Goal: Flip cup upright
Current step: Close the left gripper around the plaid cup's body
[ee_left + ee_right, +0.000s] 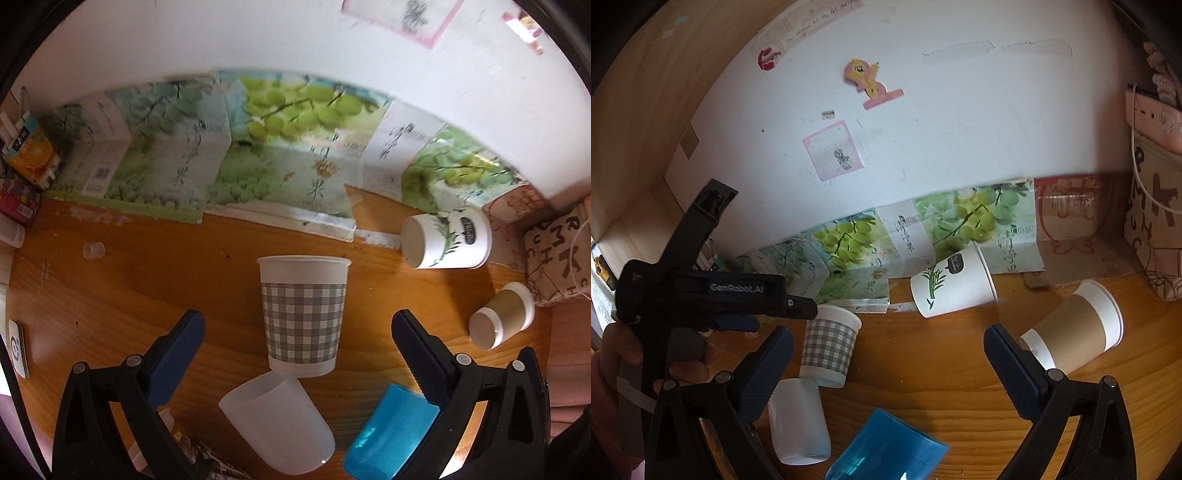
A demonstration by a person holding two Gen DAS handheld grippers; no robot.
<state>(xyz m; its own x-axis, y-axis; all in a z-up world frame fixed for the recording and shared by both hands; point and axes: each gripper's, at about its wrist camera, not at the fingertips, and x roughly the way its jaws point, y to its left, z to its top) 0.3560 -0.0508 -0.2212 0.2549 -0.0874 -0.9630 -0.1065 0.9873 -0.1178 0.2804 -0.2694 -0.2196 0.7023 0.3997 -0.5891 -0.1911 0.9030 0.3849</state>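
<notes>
A grey-checked cup (303, 314) stands upright on the wooden table, also in the right wrist view (829, 345). My left gripper (295, 332) is open, its jaws either side of the cup and apart from it. A frosted white cup (277, 421) and a blue cup (391, 432) lie on their sides close in front. A white leaf-print cup (447, 236) and a brown-sleeved cup (502, 314) lie on their sides at the right. My right gripper (888, 350) is open and empty; the brown cup (1075, 336) lies beside its right finger.
Grape-print cartons (258, 147) line the wall at the back. A juice carton (31, 151) and clutter sit at the left edge. A small clear cap (93, 250) lies at left. A patterned bag (557, 254) stands at the right. The left gripper's body (701, 291) shows in the right wrist view.
</notes>
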